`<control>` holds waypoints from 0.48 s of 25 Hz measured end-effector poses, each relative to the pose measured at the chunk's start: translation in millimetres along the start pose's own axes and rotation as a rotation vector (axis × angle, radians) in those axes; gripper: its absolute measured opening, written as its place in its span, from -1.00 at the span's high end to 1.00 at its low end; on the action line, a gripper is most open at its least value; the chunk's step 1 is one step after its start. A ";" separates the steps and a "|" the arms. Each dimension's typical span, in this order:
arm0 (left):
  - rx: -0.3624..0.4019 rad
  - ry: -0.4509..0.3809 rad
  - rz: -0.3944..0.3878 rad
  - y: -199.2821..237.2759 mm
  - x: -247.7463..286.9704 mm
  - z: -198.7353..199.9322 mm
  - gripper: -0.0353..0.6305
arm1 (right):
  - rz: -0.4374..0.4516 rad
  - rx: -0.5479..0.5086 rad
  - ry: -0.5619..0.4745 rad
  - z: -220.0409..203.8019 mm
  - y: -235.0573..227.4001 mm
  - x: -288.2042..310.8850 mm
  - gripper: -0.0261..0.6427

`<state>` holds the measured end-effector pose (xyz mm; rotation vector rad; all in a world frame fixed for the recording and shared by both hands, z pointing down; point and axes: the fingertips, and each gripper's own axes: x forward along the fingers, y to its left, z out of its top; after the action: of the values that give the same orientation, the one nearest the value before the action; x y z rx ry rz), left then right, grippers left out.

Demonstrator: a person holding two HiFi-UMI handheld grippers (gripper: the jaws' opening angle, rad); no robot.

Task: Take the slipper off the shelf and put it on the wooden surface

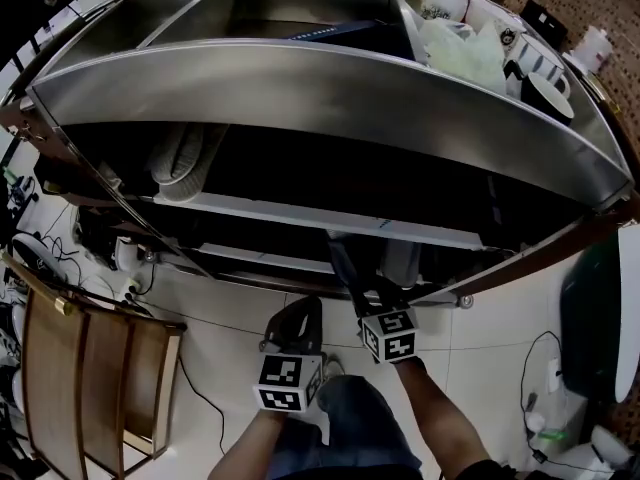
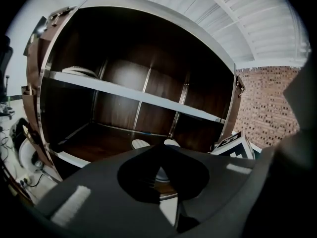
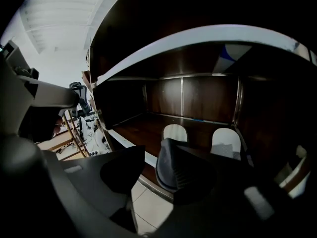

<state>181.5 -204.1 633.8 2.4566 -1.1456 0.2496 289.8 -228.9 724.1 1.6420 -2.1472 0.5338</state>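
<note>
In the right gripper view a grey slipper (image 3: 171, 168) stands on its edge at the front lip of the low wooden surface (image 3: 148, 130). It is between the jaws of my right gripper (image 3: 166, 165), which is open; the slipper leans on the right jaw and the left jaw is clear of it. From the head view the right gripper (image 1: 375, 286) reaches under the shelf unit. My left gripper (image 1: 298, 320) hangs beside it, its jaws closed with nothing in them. Another grey slipper (image 1: 185, 156) lies on the white shelf (image 1: 300, 215) higher up.
Two pale slippers (image 3: 175, 132) (image 3: 226, 142) lie further back on the wooden surface. A wooden chair (image 1: 90, 368) stands at the left on the tiled floor (image 1: 240, 308), with cables around it. A dark bin (image 1: 598, 318) is at the right. Mugs and bags (image 1: 470, 43) crowd the unit's top.
</note>
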 end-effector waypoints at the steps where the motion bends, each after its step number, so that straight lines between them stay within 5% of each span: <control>1: 0.003 0.002 0.001 2.2 2.8 -4.0 0.88 | -0.003 -0.001 0.007 -5.2 -2.8 5.8 0.50; 12: 0.026 0.035 0.003 21.0 43.8 -21.5 0.88 | -0.029 0.002 0.081 -29.8 -30.5 70.5 0.37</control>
<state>194.0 -236.8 673.7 2.4633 -1.1381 0.3088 304.4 -278.9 787.9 1.6216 -2.0627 0.5837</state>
